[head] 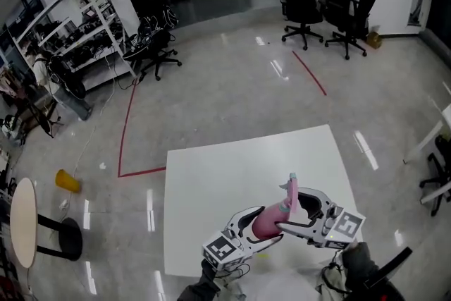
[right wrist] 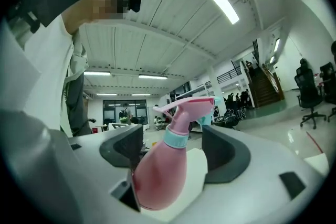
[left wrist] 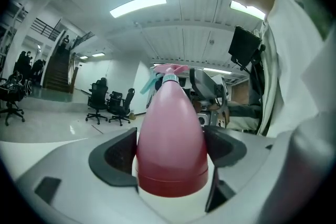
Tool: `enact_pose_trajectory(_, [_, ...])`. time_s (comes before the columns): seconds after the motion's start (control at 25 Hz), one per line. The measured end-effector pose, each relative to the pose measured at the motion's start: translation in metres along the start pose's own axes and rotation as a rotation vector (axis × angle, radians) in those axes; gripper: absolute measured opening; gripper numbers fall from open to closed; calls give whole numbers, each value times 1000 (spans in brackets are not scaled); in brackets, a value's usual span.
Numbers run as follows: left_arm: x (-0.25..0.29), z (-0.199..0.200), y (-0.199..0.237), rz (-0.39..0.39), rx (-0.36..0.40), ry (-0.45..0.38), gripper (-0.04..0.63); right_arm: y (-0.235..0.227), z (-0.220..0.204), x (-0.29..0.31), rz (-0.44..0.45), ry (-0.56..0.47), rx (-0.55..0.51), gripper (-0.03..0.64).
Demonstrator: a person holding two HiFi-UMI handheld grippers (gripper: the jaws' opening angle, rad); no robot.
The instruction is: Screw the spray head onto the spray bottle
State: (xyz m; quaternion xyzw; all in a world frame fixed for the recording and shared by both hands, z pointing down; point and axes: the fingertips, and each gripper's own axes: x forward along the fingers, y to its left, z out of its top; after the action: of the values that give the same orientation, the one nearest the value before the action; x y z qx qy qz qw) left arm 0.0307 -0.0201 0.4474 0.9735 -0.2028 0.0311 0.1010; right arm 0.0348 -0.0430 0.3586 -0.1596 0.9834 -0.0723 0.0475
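You have the spray bottle (head: 266,220) in the air just above the near part of the white worktop (head: 211,180), tilted so that its top leans away from you, and your left gripper (left wrist: 170,150) is clamped on its wide lower body, with the dark pads against either side. The spray head (right wrist: 191,107) already sits on the neck: its teal collar (right wrist: 176,137) rests squarely on the shoulder of the bottle, with no gap that shows in either gripper view. Your right gripper (right wrist: 173,150) stands wide open around the upper body and neck; one pad is close beside the pink wall, the other is well apart from it, and neither presses on anything. So the screwing looks done or all but done. Whether the collar is turned fully tight you cannot tell from here, so what is left, as I judge it, is at most one more twist with the right gripper, then setting the bottle down upright on the worktop
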Motion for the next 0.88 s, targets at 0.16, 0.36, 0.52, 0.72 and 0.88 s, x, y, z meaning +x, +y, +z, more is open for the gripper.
enact_pose_trajectory(0.16, [0,2,4,4,-17,-12,414,-1,3,7,9,-37,-14,333])
enact_pose_trajectory(0.36, [9,-2,16,115,8,36,414,-2,8,30,-160,-31,-202,269])
enact_pose_trajectory(0.52, [20,-8,31,239,26,70,412,-16,8,39,-360,9,-165,140])
enact_pose_trajectory(0.72, [26,-9,42,419,80,124,411,-31,6,30,-647,56,-141,136])
enact_pose_trajectory(0.88, [24,-1,45,426,78,83,410,-20,16,42,-576,18,-232,137])
